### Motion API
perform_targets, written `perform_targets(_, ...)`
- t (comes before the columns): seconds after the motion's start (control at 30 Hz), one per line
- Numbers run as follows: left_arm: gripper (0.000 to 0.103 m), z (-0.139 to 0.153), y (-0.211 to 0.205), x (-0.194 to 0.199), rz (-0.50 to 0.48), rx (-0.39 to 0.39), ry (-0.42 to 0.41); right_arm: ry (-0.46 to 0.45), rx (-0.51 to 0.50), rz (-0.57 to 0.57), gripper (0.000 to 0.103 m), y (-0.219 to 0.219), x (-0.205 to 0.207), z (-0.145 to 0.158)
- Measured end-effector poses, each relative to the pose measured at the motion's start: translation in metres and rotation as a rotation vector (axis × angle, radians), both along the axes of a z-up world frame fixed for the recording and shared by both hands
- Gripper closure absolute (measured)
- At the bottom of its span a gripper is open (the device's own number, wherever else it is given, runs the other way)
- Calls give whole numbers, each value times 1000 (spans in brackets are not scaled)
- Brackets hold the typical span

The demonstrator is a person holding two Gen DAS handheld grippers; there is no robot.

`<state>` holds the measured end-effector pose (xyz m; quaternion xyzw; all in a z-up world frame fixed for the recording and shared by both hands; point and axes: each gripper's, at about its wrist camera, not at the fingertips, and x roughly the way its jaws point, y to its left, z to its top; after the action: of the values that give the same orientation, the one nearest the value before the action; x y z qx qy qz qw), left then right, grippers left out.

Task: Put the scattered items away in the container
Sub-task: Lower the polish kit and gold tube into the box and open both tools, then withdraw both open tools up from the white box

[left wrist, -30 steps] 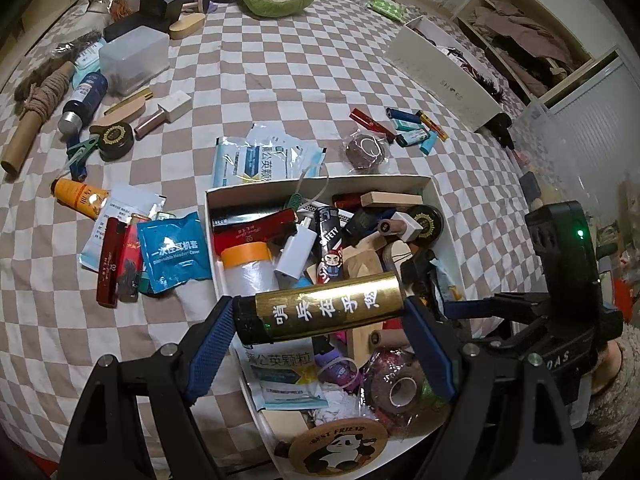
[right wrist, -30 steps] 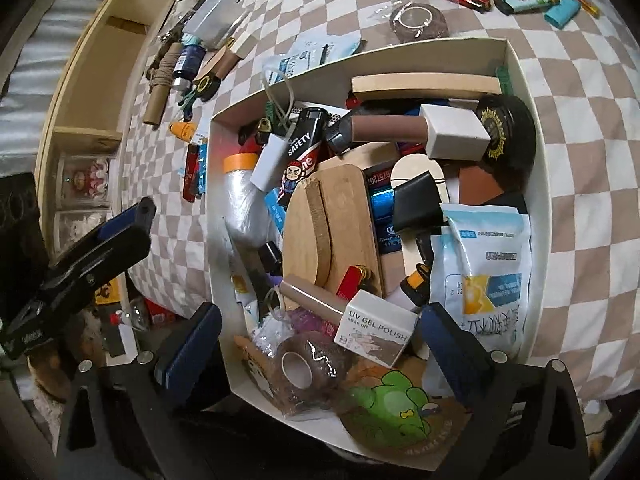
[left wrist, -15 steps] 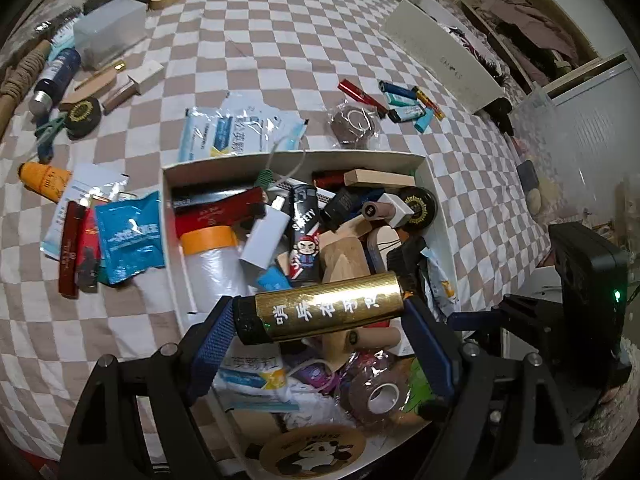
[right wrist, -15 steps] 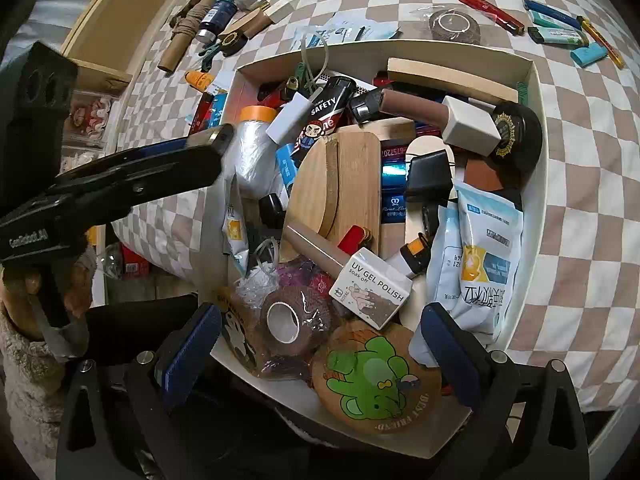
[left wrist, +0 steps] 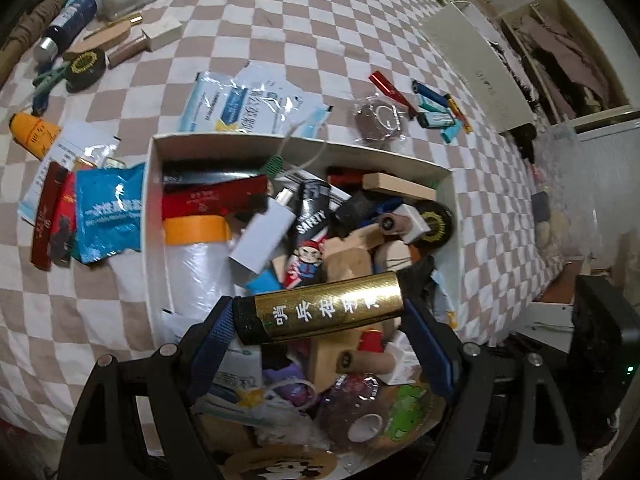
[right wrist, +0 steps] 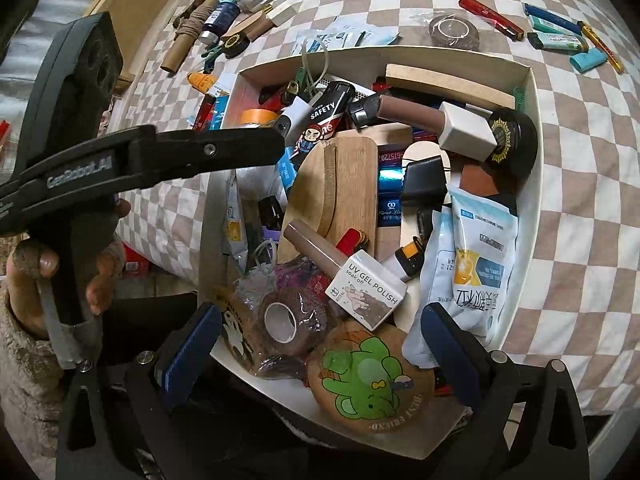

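Left wrist view: your left gripper (left wrist: 320, 316) clamps a gold cylinder (left wrist: 326, 307) crosswise, above the full white box (left wrist: 154, 216). On the right, your right gripper (right wrist: 320, 344) stands open over the same box, holding nothing.

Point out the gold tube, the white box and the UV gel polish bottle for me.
gold tube (left wrist: 328, 306), left wrist view, middle of its gold barrel.
white box (left wrist: 154, 208), left wrist view, its left wall.
UV gel polish bottle (right wrist: 366, 290), right wrist view, its white cap.

Item counts on the checkered cloth
One white container (left wrist: 154, 216); one gold tube (left wrist: 328, 306); two round wooden coasters (right wrist: 370, 376); two grippers (right wrist: 320, 350); four lighters (left wrist: 434, 110).
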<state>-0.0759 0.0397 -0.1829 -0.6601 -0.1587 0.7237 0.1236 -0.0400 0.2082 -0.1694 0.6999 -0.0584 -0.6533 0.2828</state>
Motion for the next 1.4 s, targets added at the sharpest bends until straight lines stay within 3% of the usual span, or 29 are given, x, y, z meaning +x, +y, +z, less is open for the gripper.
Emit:
perform_targets(0.13, 7, -1, -2, 1, -11, -15, -3, -1, 0, 0, 3, 0, 0, 0)
perform_targets(0.73, 7, 7, 2, 4, -59, -54, 69, 7, 8, 7, 3, -3, 1, 1)
perform_targets(1.07, 0, 28, 5, 12, -99, -128, 231, 129, 55, 12, 0, -6, 1, 10)
perform_targets(1.4, 0, 39, -1, 11, -87, -164, 292, 208, 90, 14, 0, -7, -3, 20)
